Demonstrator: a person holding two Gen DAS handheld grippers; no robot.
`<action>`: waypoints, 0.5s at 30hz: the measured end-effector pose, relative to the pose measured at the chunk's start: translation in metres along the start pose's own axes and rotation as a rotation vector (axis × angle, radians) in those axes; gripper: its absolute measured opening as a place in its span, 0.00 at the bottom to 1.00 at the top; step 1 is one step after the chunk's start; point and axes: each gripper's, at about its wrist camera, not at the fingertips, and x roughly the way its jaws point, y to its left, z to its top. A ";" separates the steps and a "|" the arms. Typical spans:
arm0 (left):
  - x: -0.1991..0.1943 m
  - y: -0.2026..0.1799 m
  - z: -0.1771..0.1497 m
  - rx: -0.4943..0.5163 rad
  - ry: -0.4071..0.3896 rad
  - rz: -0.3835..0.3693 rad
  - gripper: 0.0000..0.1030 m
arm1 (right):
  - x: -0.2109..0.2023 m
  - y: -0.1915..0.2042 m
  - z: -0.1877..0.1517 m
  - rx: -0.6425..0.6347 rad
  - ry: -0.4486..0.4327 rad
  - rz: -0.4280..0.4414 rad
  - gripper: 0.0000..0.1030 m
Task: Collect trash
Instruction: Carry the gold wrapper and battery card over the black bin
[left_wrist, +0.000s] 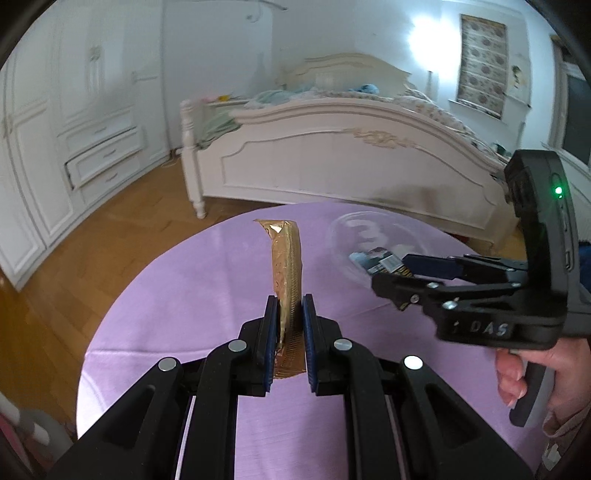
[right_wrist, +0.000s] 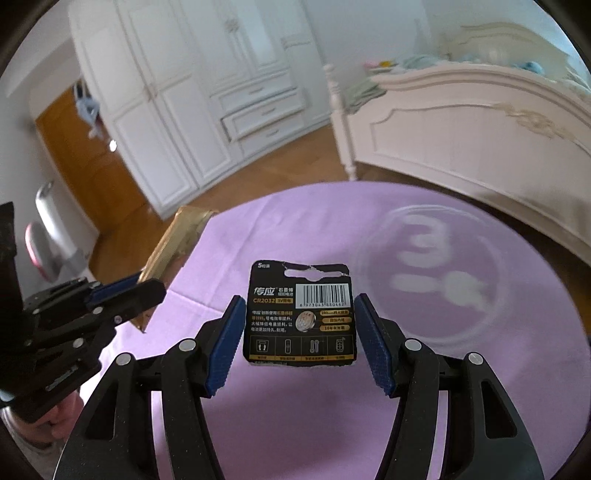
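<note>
Crinkled gold foil wrapper (left_wrist: 286, 266) pinched between left tongs (left_wrist: 290, 325)

The lilac desk (right_wrist: 295, 424) lies bare beneath and ahead of both grippers, giving open passage. A clear glass bowl (right_wrist: 436, 280) stands at 1 o'clock of the right gripper (right_wrist: 299, 325), apart from it. The left gripper (right_wrist: 122, 291), gold wrapper (right_wrist: 173, 236) jutting forward, blocks the 9 o'clock side. The bed's footboard (left_wrist: 332, 162) bounds the far edge at 12 o'clock.
</note>
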 end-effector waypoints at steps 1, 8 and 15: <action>0.001 -0.007 0.002 0.012 -0.002 -0.006 0.14 | -0.007 -0.007 -0.002 0.010 -0.010 -0.008 0.59; 0.014 -0.066 0.018 0.108 -0.005 -0.069 0.14 | -0.070 -0.084 -0.019 0.130 -0.096 -0.089 0.59; 0.033 -0.124 0.032 0.193 0.000 -0.152 0.14 | -0.113 -0.154 -0.044 0.238 -0.151 -0.164 0.59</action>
